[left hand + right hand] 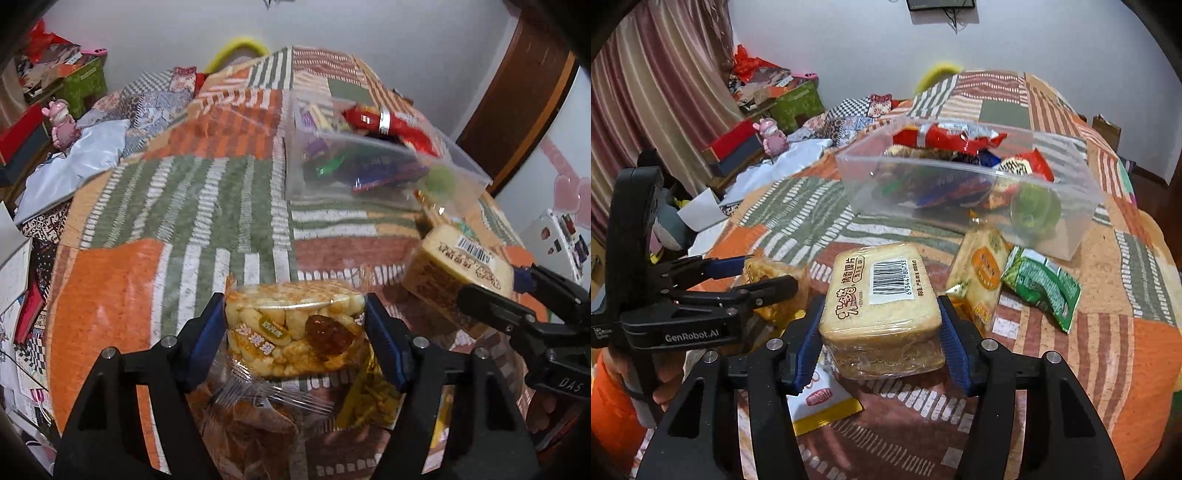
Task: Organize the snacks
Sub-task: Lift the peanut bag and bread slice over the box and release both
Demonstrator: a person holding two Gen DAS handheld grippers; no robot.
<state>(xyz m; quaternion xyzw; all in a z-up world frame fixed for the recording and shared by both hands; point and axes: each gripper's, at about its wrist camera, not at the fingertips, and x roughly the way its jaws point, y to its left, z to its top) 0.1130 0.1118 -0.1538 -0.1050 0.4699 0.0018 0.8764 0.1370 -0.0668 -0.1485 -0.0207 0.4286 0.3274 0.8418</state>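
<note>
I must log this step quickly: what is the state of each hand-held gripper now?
Left hand-held gripper: closed on the puffed rice snack pack.
Right hand-held gripper: closed on the wrapped toast slice pack.

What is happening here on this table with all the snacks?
A person is sorting snacks, with a gripping tool in each hand. The left tool grips a clear-wrapped rice puff cake. The right tool grips a wrapped pack of toasted bun slices. Beyond them stands a clear plastic box that already holds several snacks. A green packet and an orange-label packet lie on the patchwork cloth.
</note>
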